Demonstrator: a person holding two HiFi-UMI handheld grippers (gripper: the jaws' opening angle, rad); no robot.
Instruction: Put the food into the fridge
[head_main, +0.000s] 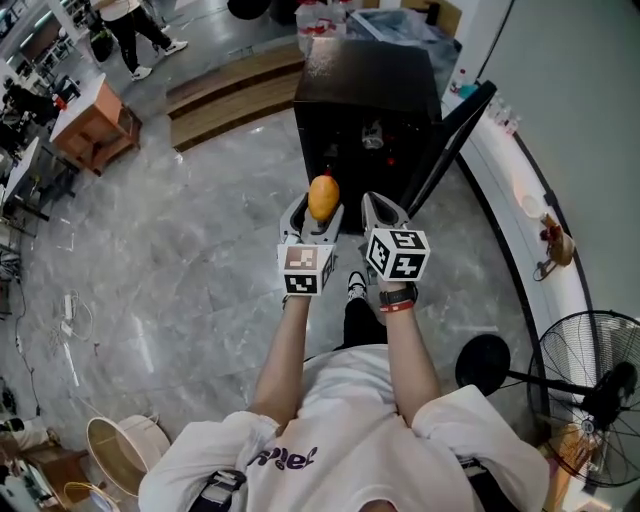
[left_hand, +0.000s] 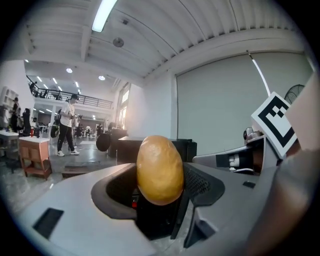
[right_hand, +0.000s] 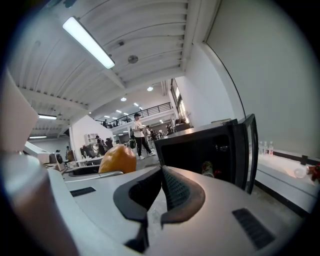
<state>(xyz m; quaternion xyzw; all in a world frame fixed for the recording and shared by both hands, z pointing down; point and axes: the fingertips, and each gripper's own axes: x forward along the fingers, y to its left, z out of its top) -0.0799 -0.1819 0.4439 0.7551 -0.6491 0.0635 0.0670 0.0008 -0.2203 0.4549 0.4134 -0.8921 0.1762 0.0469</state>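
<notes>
Fruit held before the open fridge.
Black fridge at top centre, door swung right (small items inside); just below, left gripper clamps a yellow fruit; right gripper beside it, jaws together, empty.

- The fridge stands on the floor ahead of the person, with its door swung open to the right
- Small items sit inside the fridge
- The left gripper is in front of the fridge opening, with the food between its jaws
- The right gripper is just beside it on the right, nearer the door
- A low platform runs left of the fridge, and a table stands further left
- A fan stands to the person's right, and a basket to their left
</notes>
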